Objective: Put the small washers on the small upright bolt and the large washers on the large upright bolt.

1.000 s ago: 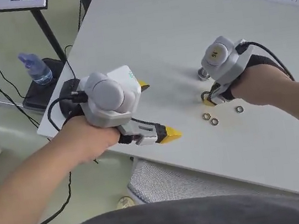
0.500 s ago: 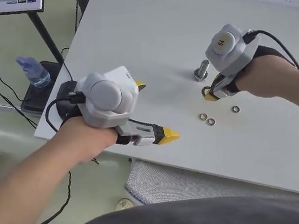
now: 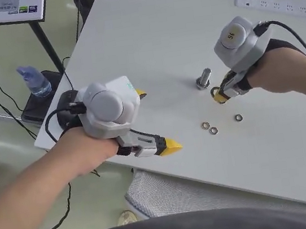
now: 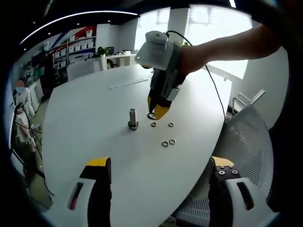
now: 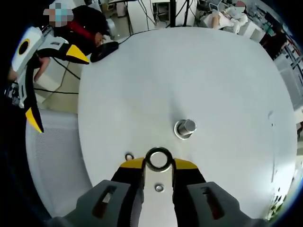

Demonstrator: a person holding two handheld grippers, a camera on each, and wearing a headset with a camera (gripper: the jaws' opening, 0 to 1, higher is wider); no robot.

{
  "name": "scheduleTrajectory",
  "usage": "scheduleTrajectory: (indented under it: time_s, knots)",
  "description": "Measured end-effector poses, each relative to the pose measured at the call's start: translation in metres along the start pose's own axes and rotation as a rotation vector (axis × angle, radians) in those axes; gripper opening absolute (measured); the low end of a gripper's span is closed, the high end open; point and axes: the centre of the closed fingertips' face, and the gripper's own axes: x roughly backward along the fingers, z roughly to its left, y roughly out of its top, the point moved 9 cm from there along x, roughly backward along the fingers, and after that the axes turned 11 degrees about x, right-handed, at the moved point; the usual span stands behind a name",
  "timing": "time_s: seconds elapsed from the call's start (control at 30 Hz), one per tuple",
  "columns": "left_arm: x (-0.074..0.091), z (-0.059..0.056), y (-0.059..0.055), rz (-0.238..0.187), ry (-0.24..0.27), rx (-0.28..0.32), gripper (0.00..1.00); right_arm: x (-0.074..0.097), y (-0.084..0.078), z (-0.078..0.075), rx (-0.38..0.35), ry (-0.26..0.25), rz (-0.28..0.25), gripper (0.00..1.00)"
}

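Observation:
A steel upright bolt stands on the white table. My right gripper hovers just to its right, shut on a ring washer. In the right gripper view the bolt lies just beyond the held washer. Loose small washers lie on the table below that gripper. Over the near table edge my left gripper stands wide open with nothing in it. The left gripper view shows its open gripper facing the bolt and several washers.
A white power strip lies at the far right of the table. A grey mesh chair sits under the near edge. On the floor to the left stand a water bottle and a monitor stand with cables.
My right gripper has risen from the table with the washer and now sits a little higher beside the bolt. The left gripper has stayed put. The head camera has shifted.

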Motion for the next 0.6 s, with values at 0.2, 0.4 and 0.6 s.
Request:
scheduleTrajectory:
  time_s: [0.2,0.4,0.6]
  knots:
    - [0.0,0.0,-0.002,-0.002,0.001,0.006,0.85,0.002,0.004,-0.012,0.005,-0.006,0.0,0.21]
    - [-0.001,-0.001,-0.003,0.003,0.003,0.01,0.88,0.002,0.004,-0.019,0.008,-0.012,0.0,0.21]
    - [-0.003,-0.004,-0.004,0.009,0.003,-0.011,0.92,0.002,0.006,-0.023,0.011,-0.021,-0.004,0.21]
